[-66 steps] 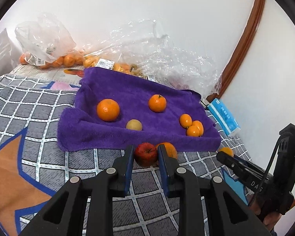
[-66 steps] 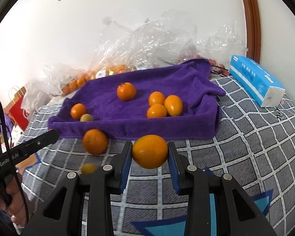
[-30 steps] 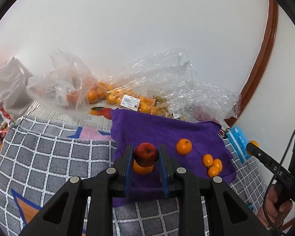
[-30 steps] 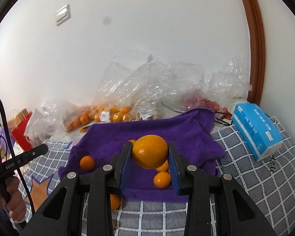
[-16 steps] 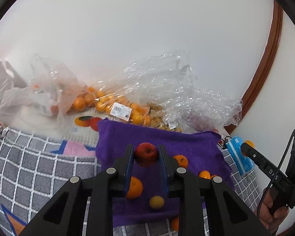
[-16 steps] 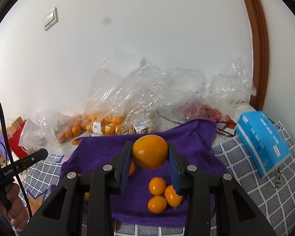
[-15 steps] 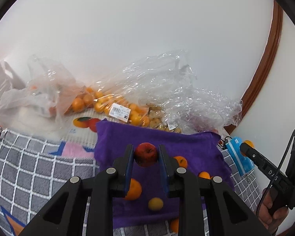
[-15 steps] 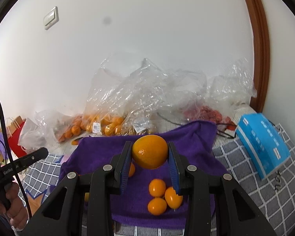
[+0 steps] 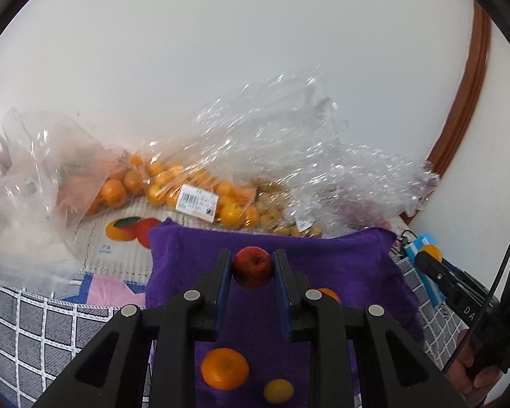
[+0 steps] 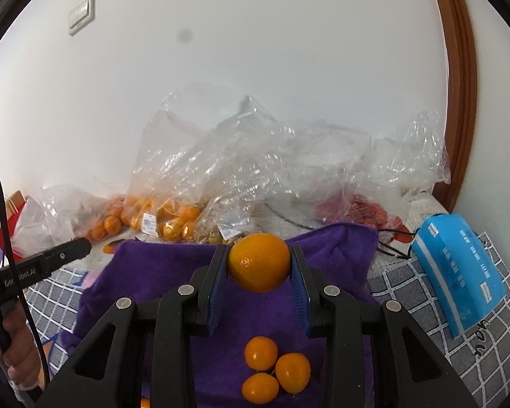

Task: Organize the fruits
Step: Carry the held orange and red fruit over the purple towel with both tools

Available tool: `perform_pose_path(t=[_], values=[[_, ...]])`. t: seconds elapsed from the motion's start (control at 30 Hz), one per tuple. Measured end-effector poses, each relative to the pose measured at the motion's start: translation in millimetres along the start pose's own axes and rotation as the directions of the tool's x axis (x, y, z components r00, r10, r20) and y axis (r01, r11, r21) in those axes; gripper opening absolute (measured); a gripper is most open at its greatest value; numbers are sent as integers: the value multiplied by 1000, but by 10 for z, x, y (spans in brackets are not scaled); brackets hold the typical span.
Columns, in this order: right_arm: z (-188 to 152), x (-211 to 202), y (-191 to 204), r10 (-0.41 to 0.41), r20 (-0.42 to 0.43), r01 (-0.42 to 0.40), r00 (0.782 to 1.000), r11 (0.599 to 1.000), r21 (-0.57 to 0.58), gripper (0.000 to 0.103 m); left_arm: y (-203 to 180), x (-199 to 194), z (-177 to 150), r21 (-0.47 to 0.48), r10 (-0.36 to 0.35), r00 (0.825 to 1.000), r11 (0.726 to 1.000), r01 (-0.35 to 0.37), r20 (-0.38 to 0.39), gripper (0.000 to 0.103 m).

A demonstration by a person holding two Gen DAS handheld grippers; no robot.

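My left gripper (image 9: 251, 268) is shut on a small red apple (image 9: 252, 266), held in the air over the purple towel (image 9: 350, 272). Below it on the towel lie an orange (image 9: 224, 368) and a small yellow fruit (image 9: 278, 390). My right gripper (image 10: 259, 267) is shut on a large orange (image 10: 259, 267), also above the purple towel (image 10: 159, 272). Three small oranges (image 10: 275, 374) sit clustered on the towel under it. Each view shows the other gripper at its edge, held by a hand.
Clear plastic bags of oranges (image 9: 173, 187) and other fruit are piled against the white wall behind the towel. A blue tissue pack (image 10: 459, 268) lies to the right on the grey checked cover (image 10: 493, 357). A brown door frame (image 10: 459, 68) rises at far right.
Both grippers have moved forward over the towel toward the bags at the wall, each still carrying its fruit. The fruits on the towel have slid lower in both views.
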State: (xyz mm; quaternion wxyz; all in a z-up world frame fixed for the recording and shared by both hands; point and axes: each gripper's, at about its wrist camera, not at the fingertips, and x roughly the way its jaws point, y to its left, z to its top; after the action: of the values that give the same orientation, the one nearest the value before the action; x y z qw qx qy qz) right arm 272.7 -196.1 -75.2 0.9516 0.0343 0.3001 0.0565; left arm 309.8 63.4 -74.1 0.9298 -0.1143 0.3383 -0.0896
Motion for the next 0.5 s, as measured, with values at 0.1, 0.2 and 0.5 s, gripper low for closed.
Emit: perform_pose_path(t=[0.1,0.2,0.5], values=[[-64,153,-47,-7,-43,7,999,1000,10,35,75,105,-46,-4,17,1000,1000,-17,-25,23],[-114,249,-74,-25,-61,25,998,1000,3,35,134,166,-80,-8,26,999,1000,-26,-38,23],[-233,461,-98,-35,-115,34,993,999,-9,35,197,306,-144,-11,9,997,1000,-10,-82,23]])
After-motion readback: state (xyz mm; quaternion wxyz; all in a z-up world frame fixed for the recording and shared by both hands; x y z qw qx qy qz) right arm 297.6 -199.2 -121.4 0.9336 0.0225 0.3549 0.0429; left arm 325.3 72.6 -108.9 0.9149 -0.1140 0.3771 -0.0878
